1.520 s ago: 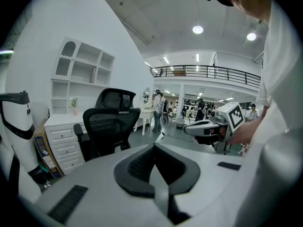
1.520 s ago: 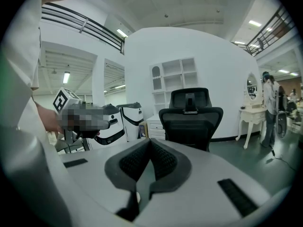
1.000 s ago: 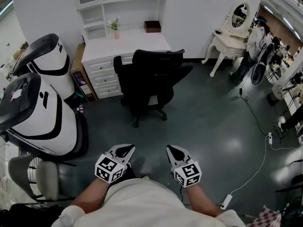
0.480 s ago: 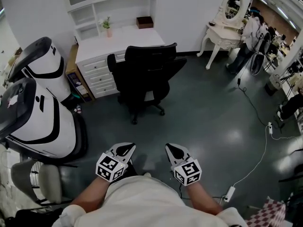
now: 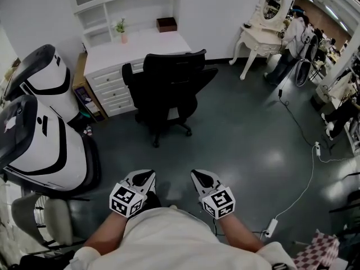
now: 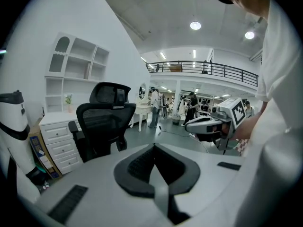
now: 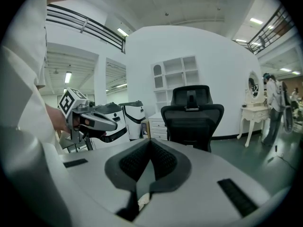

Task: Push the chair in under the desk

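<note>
A black office chair (image 5: 166,89) stands on the dark floor with its back towards me, pulled out a little from the white desk (image 5: 135,45) against the far wall. My left gripper (image 5: 146,177) and right gripper (image 5: 197,176) are side by side close to my body, well short of the chair, both shut on nothing. In the left gripper view the chair (image 6: 102,122) is ahead at the left and the right gripper (image 6: 208,124) shows at the right. In the right gripper view the chair (image 7: 191,119) is straight ahead and the left gripper (image 7: 94,119) is at the left.
Two big white-and-black machines (image 5: 39,128) stand at the left. A white vanity table (image 5: 261,30) stands at the back right, with people (image 5: 292,32) beyond it. A cable with a power strip (image 5: 271,228) lies on the floor at the right. A grey stool (image 5: 39,218) is at the lower left.
The whole scene has slid a little to the left in the head view. Both grippers stay shut and side by side. The chair keeps its place by the desk.
</note>
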`<state>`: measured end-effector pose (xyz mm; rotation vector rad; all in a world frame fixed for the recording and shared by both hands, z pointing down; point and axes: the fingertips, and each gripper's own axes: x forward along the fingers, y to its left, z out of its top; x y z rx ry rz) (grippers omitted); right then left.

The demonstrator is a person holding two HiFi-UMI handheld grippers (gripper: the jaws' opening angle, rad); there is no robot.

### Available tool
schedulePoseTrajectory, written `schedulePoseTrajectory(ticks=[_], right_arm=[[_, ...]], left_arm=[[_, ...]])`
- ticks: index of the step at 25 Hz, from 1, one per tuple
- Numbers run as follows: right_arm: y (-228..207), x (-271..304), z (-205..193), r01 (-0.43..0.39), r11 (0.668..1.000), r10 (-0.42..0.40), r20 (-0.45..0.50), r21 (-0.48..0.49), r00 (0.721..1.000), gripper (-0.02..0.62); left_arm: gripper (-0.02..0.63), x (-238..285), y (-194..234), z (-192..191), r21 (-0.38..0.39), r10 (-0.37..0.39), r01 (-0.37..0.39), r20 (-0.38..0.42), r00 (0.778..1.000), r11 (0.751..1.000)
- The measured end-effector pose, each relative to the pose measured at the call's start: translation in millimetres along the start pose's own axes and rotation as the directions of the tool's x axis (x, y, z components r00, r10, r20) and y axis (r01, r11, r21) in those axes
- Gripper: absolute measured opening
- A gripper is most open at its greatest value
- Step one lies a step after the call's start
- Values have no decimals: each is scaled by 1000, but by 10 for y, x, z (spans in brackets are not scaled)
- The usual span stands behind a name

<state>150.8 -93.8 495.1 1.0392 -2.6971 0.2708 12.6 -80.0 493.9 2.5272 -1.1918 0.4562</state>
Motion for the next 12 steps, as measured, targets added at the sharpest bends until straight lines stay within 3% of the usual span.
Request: schedulePoseTrajectory(ticks=[12], right_arm=[[-87, 339, 91, -17, 1000, 17, -11, -10, 1000, 3]], left_arm=[[-3, 105, 341, 80, 4, 5, -5, -2, 1000, 1000]])
